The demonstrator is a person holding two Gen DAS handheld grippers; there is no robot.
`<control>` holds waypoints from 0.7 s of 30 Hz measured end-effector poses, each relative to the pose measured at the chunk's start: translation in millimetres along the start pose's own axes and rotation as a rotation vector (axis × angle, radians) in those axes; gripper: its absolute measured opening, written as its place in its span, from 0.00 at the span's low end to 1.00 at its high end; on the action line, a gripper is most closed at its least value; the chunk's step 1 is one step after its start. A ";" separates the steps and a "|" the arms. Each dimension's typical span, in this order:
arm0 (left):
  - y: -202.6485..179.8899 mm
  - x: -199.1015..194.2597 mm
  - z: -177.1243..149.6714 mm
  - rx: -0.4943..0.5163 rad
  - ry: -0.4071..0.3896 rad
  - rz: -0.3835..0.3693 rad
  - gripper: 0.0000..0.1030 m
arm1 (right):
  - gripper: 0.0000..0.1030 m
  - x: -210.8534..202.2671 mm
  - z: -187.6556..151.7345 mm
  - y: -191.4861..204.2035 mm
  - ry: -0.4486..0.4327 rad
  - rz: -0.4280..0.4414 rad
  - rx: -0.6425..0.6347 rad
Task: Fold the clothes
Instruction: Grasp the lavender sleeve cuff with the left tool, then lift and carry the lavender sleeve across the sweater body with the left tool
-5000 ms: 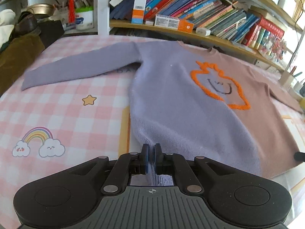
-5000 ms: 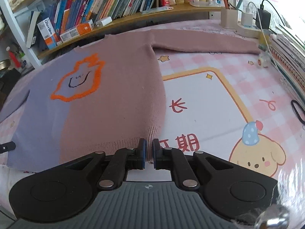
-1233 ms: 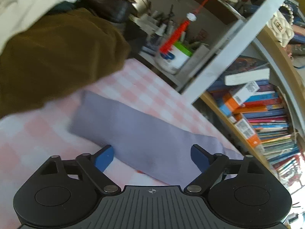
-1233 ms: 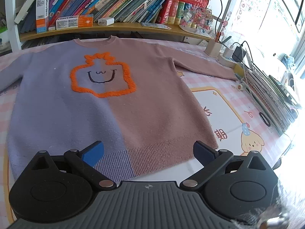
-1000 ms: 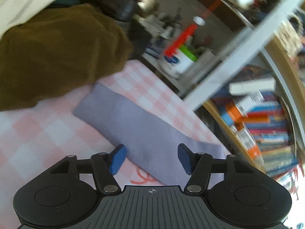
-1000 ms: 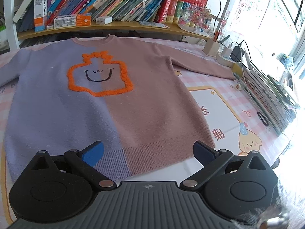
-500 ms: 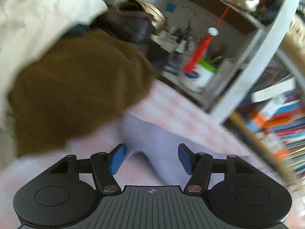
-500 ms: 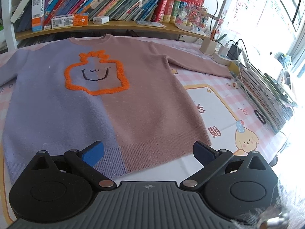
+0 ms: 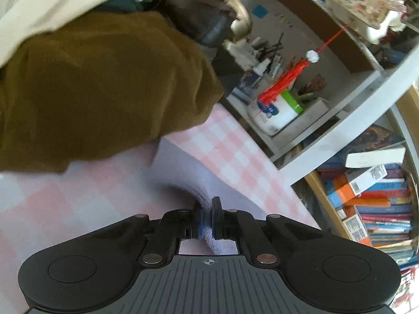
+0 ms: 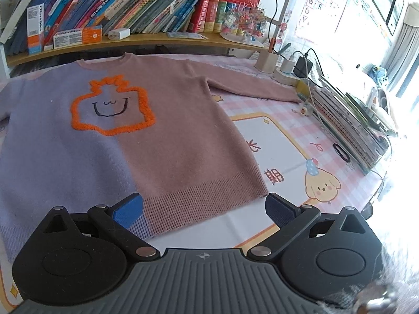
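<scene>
A sweater (image 10: 162,136), half lilac and half dusty pink with an orange fuzzy face outline, lies flat on the pink checked table cover (image 10: 288,136). Its pink sleeve (image 10: 251,89) stretches to the right. My right gripper (image 10: 204,209) is open and empty, hovering above the sweater's ribbed hem. In the left wrist view my left gripper (image 9: 208,219) is shut on the cuff of the lilac sleeve (image 9: 180,172), which bunches up from the table cover between the fingers.
A brown garment (image 9: 99,89) is piled with white cloth at the table's left end. A shelf with a white tub (image 9: 275,112) and books (image 9: 371,198) stands behind. In the right wrist view, stacked books (image 10: 348,120), a charger and a bookshelf (image 10: 117,7) line the edges.
My left gripper has closed from open onto the lilac sleeve cuff, which now bunches up. My right gripper stays open and has drifted slightly over the hem.
</scene>
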State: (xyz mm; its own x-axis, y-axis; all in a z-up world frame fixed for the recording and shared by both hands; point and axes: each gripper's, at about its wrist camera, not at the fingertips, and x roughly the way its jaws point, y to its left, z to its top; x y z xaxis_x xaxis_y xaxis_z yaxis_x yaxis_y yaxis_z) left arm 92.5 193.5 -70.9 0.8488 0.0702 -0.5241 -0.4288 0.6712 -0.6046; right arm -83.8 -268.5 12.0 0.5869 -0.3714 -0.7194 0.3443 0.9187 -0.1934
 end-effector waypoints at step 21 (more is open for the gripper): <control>-151.2 -89.1 -37.7 0.273 -0.186 -0.179 0.03 | 0.98 53.2 37.1 -35.1 -0.068 0.302 -0.112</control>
State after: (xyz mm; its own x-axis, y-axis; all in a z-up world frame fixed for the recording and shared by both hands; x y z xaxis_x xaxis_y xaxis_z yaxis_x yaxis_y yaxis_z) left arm 70.0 58.0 44.5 0.9551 0.0501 -0.2919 -0.1919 0.8554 -0.4811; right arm -37.5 -325.6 5.3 0.6989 -0.0844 -0.7102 0.0665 0.9964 -0.0530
